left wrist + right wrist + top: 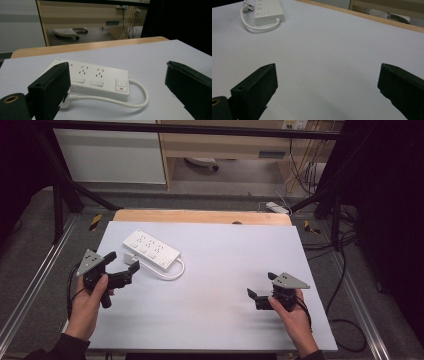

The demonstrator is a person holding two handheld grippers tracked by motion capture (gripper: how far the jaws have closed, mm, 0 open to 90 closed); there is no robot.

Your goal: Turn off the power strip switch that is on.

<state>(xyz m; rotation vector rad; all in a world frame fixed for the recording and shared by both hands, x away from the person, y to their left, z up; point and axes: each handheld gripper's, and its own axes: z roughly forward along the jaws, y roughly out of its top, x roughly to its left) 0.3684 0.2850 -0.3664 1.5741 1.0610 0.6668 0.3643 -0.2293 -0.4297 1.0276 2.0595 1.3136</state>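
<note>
Power strip [151,249]: white, flat, oblong, several socket groups with rocker switches on top and a main switch with a red mark at one end; short white cable [172,272] loops from that end back along its near side to a white plug [129,256] lying against the strip; lies on the far left part of the desk [225,320], slantwise, well inside the edges. Left gripper [122,261]: fingers spread wide, holding nothing, just beside the plug and the strip's near side. Right gripper [259,286]: fingers wide apart, empty, over bare white surface near the right front, well apart from the strip; broad open room lies between the two.
</note>
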